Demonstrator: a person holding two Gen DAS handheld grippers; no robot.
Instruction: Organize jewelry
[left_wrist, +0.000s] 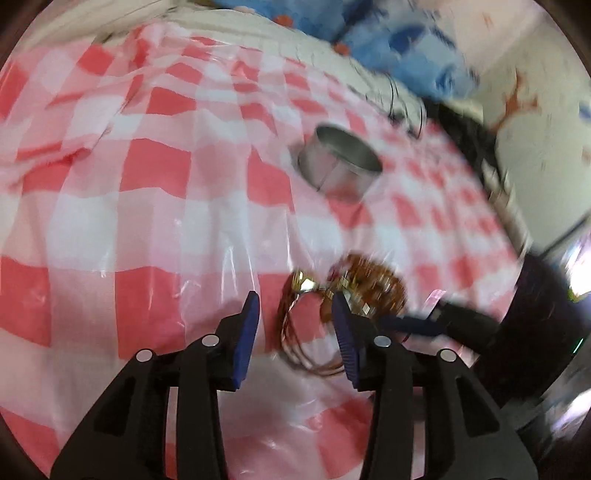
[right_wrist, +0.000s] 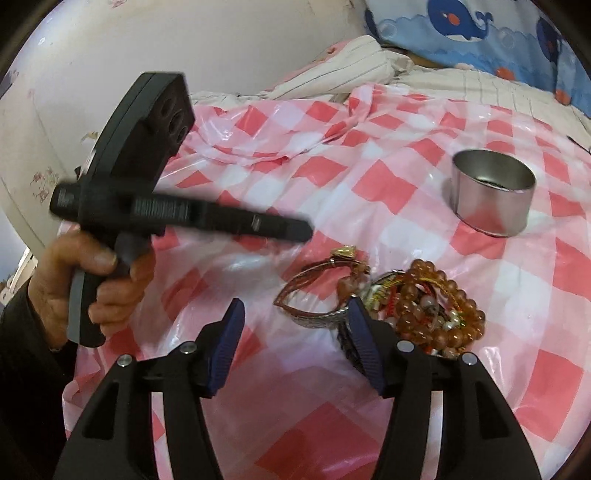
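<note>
Amber-beaded bracelets (right_wrist: 439, 302) are heaped with a brown cord bracelet bearing a gold clasp (right_wrist: 325, 273) on the pink-and-white checked plastic sheet (right_wrist: 369, 177). From the right gripper (right_wrist: 295, 332), the heap is seen at about one o'clock, its long axis running three to nine; the blue pads are spread apart, with nothing held. The left gripper (left_wrist: 295, 328) is likewise parted and empty, the cord loops just ahead. A round silver tin (right_wrist: 493, 192) is set well beyond, at one o'clock. No readable writing is found.

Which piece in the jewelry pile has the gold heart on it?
The thin multi-strand brown bangle on the pile's left edge; its gold heart charm points toward the tin. The amber bead bracelets carry none.
</note>
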